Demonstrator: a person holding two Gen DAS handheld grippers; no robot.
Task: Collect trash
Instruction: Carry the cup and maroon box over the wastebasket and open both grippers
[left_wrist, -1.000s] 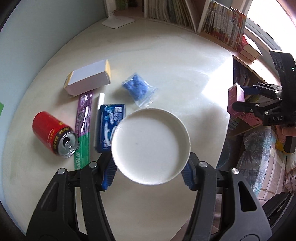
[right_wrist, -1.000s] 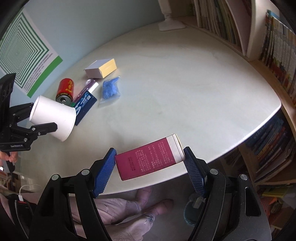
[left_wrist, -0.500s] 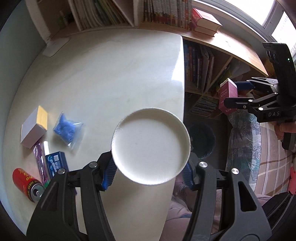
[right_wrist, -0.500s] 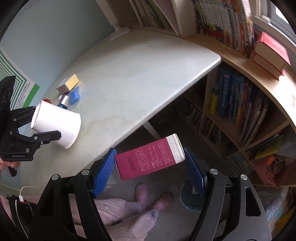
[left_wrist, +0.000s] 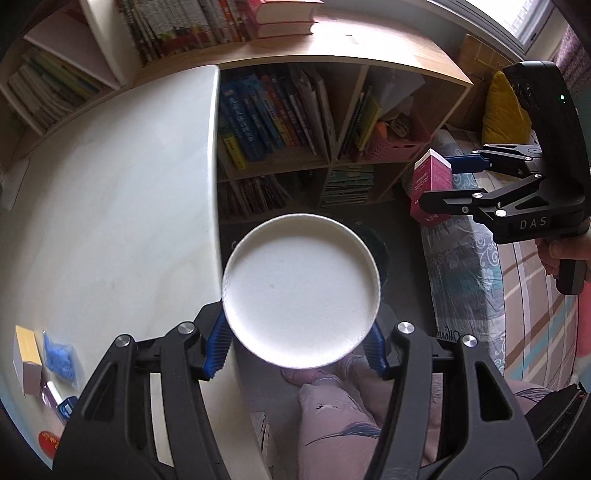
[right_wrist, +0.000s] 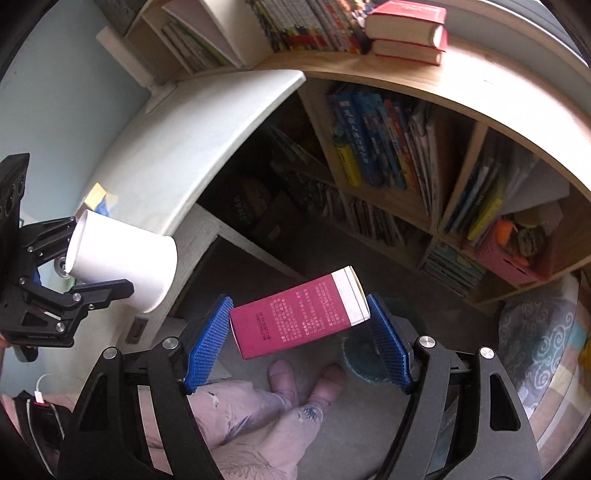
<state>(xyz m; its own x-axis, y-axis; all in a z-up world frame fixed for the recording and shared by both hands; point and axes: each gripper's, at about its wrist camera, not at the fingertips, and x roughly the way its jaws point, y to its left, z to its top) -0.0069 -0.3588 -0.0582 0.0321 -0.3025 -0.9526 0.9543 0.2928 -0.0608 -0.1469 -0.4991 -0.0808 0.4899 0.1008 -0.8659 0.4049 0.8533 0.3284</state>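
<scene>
White cup (left_wrist: 301, 291) sits clamped in the left gripper (left_wrist: 300, 341) beyond the table (left_wrist: 110, 206) edge; the right gripper (right_wrist: 297, 341) pinches a magenta carton (right_wrist: 299, 317) over the floor.

Open floor (right_wrist: 332, 435) below; table edge (left_wrist: 213, 192) left, bookshelf (right_wrist: 424, 206) ahead.

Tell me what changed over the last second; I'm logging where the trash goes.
Both grippers swung off the table to over the floor by the bookshelf. The left gripper still grips the white paper cup, the right gripper the magenta carton. The litter left on the table stayed put.
</scene>
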